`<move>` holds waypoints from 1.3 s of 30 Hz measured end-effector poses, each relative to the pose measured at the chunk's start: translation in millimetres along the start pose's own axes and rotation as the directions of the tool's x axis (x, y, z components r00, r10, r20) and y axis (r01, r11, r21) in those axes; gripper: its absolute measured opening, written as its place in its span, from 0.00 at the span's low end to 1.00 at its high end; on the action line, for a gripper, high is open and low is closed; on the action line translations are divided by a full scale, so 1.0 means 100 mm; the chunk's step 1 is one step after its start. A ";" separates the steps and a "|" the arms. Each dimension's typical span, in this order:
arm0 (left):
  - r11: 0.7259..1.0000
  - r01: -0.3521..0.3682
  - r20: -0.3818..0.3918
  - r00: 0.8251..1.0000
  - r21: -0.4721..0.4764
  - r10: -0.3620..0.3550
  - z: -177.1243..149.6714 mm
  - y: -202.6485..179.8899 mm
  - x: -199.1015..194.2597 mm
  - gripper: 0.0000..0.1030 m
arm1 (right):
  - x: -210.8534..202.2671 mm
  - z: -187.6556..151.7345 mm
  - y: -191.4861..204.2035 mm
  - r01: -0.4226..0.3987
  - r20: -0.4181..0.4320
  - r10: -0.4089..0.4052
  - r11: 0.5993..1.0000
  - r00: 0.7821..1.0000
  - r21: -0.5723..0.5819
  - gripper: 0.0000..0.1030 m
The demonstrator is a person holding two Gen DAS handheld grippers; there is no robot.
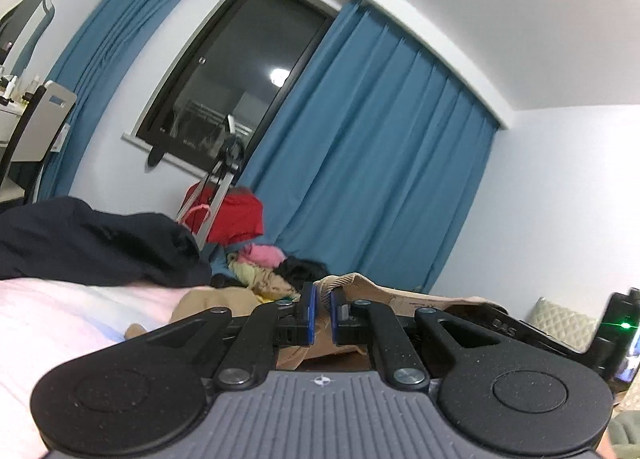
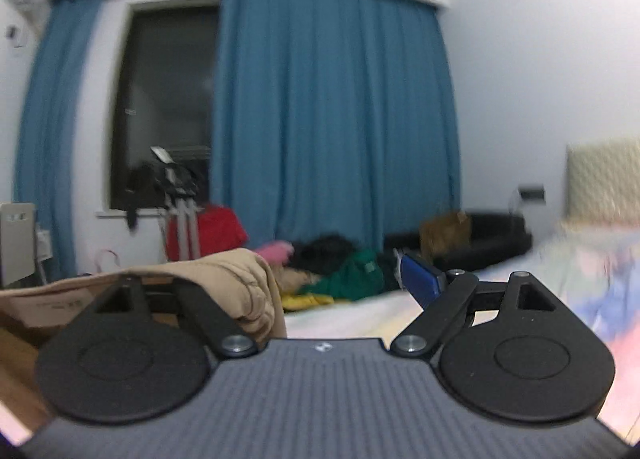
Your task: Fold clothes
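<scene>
Pinching a fold of the tan garment point(image 1: 360, 291) between its 2 blue pads, the left gripper point(image 1: 323, 309) holds the cloth up over the pale pink bedsheet point(image 1: 60, 311). The right gripper point(image 2: 344, 279) stands spread wide, its left finger hidden behind the same tan garment point(image 2: 240, 279). Beyond lie a dark garment point(image 1: 100, 243), a heap of coloured clothes point(image 2: 340, 271), and blue curtains point(image 2: 332, 107).

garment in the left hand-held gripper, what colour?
Tan/beige garment, pinched by the left hand-held gripper; clearest in the left wrist view.
</scene>
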State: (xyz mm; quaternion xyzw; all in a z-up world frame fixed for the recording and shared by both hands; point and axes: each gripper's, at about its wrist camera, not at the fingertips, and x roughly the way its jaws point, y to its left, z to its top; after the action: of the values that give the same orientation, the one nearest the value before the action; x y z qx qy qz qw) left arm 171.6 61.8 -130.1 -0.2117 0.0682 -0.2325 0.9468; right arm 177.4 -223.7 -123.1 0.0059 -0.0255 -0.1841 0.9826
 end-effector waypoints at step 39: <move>0.974 -0.107 -0.203 0.968 0.199 0.148 -0.57 -0.22 0.52 0.08 | 0.16 -1.20 -0.48 -0.263 -0.519 0.432 0.891 0.738 0.369 0.82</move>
State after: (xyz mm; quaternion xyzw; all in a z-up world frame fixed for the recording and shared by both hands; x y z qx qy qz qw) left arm 195.8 -0.9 -173.7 -0.0907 0.1621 -0.1979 0.9625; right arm 181.7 -273.7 -243.0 0.1923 0.2540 0.0207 0.9477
